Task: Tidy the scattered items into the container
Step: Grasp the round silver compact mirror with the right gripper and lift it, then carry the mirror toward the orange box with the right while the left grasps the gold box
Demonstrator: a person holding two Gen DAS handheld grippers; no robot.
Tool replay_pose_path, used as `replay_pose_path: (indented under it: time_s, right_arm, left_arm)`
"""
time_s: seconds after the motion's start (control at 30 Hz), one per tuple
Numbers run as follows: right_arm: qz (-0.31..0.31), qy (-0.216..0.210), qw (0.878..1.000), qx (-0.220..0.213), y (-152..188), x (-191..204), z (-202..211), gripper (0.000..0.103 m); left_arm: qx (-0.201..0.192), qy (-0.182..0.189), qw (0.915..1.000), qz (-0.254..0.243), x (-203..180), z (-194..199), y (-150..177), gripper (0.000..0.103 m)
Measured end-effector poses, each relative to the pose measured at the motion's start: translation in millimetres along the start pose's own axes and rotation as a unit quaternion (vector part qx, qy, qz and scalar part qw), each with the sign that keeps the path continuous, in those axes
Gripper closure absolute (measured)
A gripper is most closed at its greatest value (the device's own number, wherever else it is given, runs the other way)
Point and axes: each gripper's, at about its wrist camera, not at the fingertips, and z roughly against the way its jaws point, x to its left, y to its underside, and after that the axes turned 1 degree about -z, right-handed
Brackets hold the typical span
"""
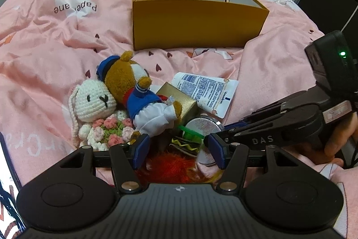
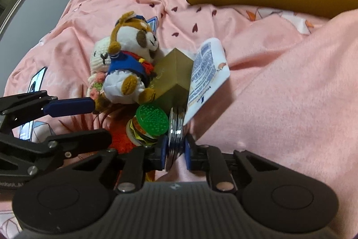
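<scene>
- Right gripper (image 2: 175,150) is clamped on the round silver tin (image 2: 176,127), held on edge at the near end of the pile.
- Crowding it: green-topped burger toy (image 2: 150,124), gold box (image 2: 173,73), Vaseline tube (image 2: 208,73).
- Left gripper (image 1: 179,149) hangs open over the red fluffy item (image 1: 176,166).
- Orange box (image 1: 197,24) sits far on the bed (image 1: 44,37).

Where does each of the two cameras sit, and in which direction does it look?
Left wrist view: sits on the left hand-held gripper, looking down over the toy pile toward the orange box; its open blue fingers show, plus the right hand-held gripper and the person's hand.
Right wrist view: sits on the right hand-held gripper, looking along the pink blanket; its fingers clamp the round silver tin, and the left hand-held gripper enters at left.
Shared: bear plush, gold box, Vaseline tube, orange box.
</scene>
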Motion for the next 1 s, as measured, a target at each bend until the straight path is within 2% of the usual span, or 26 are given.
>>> replay_pose_path:
  time_s: [0.2, 0.4, 0.5, 0.6, 0.7, 0.83, 1.0]
  right_arm:
    - [0.045, 0.025, 0.998, -0.042, 0, 13, 30, 0.088]
    - [0.125, 0.085, 0.982, -0.117, -8, 31, 73, 0.088]
    - [0.122, 0.1, 0.977, -0.145, -16, 26, 90, 0.088]
    - [0.089, 0.088, 0.979, -0.159, -25, 13, 101, 0.088]
    - [0.065, 0.088, 0.981, -0.16, -31, 2, 101, 0.088]
    - [0.045, 0.076, 0.984, -0.152, -34, -9, 94, 0.088]
    - [0.032, 0.065, 0.986, -0.152, -35, -21, 88, 0.088]
  left_arm:
    - [-0.021, 0.004, 0.9996, -0.02, -4, 6, -8, 0.038]
    - [-0.021, 0.001, 0.9977, -0.065, -12, -2, -20, 0.038]
    - [-0.023, -0.012, 0.9949, -0.098, -18, -8, -27, 0.038]
    - [-0.019, -0.025, 0.9909, -0.131, -20, -17, -38, 0.038]
    - [-0.004, -0.023, 0.9842, -0.175, -23, -28, -50, 0.03]
    - [0.046, -0.001, 0.9693, -0.241, -30, -50, -61, 0.028]
    - [0.106, 0.007, 0.9559, -0.274, -29, -80, -73, 0.023]
